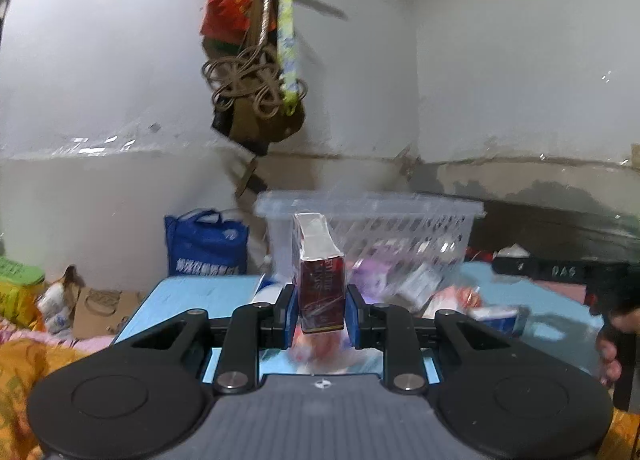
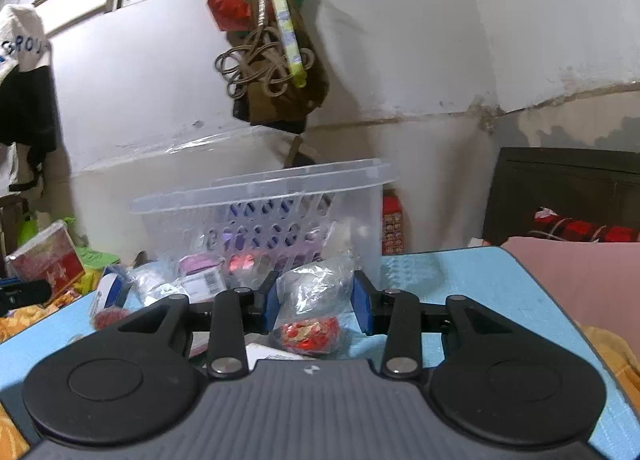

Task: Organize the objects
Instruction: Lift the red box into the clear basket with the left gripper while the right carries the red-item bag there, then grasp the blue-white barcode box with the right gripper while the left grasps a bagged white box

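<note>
The left tongs (image 1: pixel 320 306) clamp one dark red box (image 1: pixel 321 292). The right tongs (image 2: pixel 316 302) squeeze one clear bag (image 2: pixel 316 292) before one basket (image 2: pixel 256 196).

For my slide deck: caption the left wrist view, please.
Left tool grips a dark red box before the clear basket.

Dim indoor light, fisheye-bent edges, dark corners, and motion blur, perhaps strongest on the table clutter.
</note>
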Tool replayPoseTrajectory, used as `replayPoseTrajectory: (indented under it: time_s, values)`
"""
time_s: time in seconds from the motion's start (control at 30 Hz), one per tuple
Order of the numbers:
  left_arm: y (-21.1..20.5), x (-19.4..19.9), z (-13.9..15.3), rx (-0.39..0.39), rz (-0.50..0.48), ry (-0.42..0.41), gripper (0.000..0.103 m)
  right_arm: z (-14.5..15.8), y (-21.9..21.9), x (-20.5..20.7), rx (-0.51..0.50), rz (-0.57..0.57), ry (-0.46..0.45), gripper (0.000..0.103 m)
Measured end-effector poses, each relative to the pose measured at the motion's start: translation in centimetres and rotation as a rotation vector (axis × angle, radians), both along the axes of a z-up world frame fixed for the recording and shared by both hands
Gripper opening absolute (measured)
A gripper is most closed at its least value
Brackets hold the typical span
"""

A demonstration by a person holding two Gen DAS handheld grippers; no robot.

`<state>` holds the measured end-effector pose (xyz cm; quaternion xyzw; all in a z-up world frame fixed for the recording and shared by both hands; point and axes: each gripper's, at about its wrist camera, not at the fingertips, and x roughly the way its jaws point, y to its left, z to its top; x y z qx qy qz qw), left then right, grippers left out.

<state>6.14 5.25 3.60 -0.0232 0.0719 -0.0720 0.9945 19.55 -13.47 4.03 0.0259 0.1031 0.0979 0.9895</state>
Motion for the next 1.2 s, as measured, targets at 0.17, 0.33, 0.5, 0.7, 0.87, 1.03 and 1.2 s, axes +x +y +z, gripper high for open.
replayPoseTrajectory:
  time_s: [0.17, 0.33, 0.5, 0.7, 0.87, 1.03, 1.2]
  values:
    - [-0.3, 3.6, 4.3, 0.007, -0.184, -0.068, 0.028, 4.0, 0.7, 0.0, -0.003, 0.014, -0.073, 0.041]
    - [-0.3, 11.5, 9.0, -0.015, -0.286, -0.001, 0.028, 9.1, 1.6, 5.6, 0.011, 0.07, -0.048, 0.041]
    - [-1.5, 18.2, 9.7, -0.029, -0.279, 0.148, 0.035, 9.5, 4.0, 11.6, -0.105, 0.056, 0.014, 0.044]
    - [-0.3, 17.5, 8.1, -0.073, -0.214, 0.138, 0.066, 8.3, 4.1, 10.1, -0.14, -0.005, -0.044, 0.103]
    - [1.6, 10.3, 6.0, -0.1, -0.248, 0.111, 0.078, 5.0, 0.8, 3.8, -0.033, -0.046, -0.005, 0.103]
    - [1.6, 4.9, 0.9, -0.084, -0.185, 0.153, 0.078, -0.2, -0.6, -0.2, 0.02, -0.096, 0.149, 0.103]
    - [1.6, 4.7, -1.5, -0.111, -0.155, 0.235, 0.078, -2.1, 1.2, -0.9, 0.003, -0.102, 0.23, 0.103]
